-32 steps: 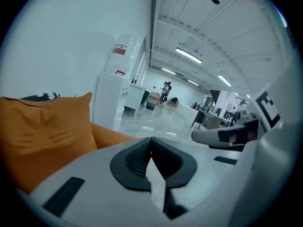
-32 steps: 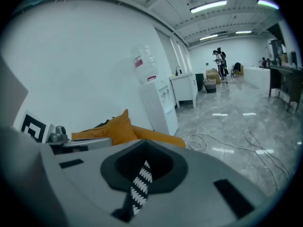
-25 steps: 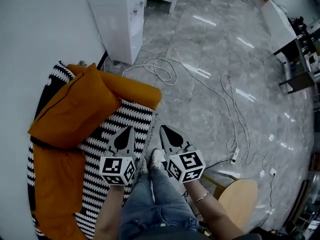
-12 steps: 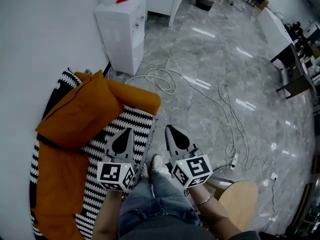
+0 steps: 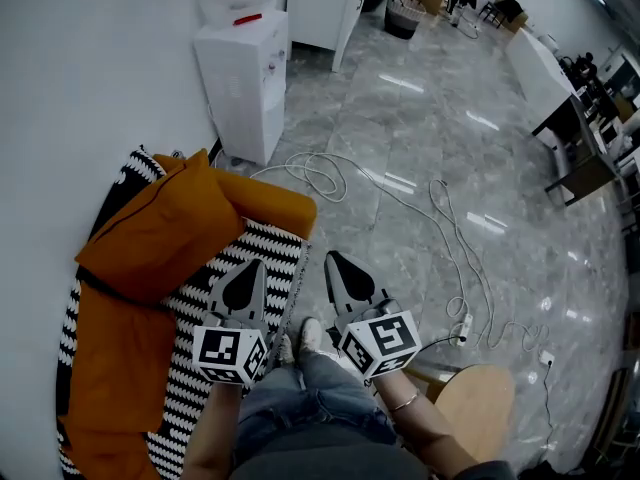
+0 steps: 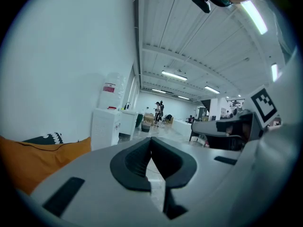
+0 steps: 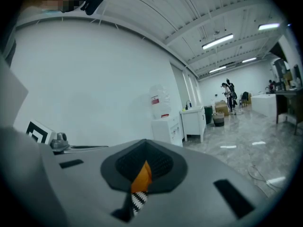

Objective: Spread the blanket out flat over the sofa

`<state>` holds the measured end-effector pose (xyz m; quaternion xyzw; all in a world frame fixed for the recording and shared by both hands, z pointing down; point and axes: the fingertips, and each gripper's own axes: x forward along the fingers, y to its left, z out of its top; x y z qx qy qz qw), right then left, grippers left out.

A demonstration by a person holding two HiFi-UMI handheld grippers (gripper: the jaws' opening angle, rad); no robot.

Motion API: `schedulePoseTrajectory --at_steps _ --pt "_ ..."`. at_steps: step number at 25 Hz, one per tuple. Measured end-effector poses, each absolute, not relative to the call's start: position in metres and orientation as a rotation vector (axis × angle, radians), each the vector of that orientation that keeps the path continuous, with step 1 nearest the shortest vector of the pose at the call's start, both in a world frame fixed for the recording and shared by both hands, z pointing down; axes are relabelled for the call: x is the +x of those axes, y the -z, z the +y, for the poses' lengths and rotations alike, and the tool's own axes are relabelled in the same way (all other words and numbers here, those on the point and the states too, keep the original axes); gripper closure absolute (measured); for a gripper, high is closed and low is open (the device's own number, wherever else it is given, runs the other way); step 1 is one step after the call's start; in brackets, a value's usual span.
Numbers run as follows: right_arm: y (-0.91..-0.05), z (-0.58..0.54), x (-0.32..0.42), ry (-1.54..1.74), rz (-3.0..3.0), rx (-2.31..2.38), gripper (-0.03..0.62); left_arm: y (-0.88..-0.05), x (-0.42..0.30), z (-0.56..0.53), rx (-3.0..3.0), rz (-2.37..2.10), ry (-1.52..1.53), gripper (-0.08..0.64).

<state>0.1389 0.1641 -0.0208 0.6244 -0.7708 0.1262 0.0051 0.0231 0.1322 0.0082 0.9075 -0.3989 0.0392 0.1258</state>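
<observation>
An orange sofa [image 5: 150, 233] stands against the wall at the left of the head view. A black-and-white zigzag blanket [image 5: 262, 246] lies over its seat and back, partly under the orange cushions. My left gripper [image 5: 248, 266] hovers over the blanket's front edge, shut, with nothing in it. Just right of the sofa's edge, my right gripper [image 5: 332, 258] hangs over the floor, shut and empty. In the left gripper view the left gripper's [image 6: 151, 139] jaw tips meet. A sliver of orange and zigzag cloth shows behind the right gripper's [image 7: 144, 150] closed jaws.
A white water dispenser [image 5: 245, 68] stands beyond the sofa by the wall. White cables [image 5: 325, 173] loop over the grey floor to a power strip [image 5: 465, 320]. A round wooden stool [image 5: 478, 400] is at my right. My jeans and shoes [image 5: 312, 336] are below the grippers.
The head view has tipped up a little, showing more of the room. Both grippers stay shut and side by side in about the same place.
</observation>
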Motion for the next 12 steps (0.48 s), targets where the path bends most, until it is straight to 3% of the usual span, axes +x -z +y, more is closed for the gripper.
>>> schedulePoseTrajectory --at_steps 12 --pt "0.03 0.195 0.136 -0.343 -2.436 1.971 0.583 0.008 0.017 0.16 2.683 -1.173 -0.08 0.543"
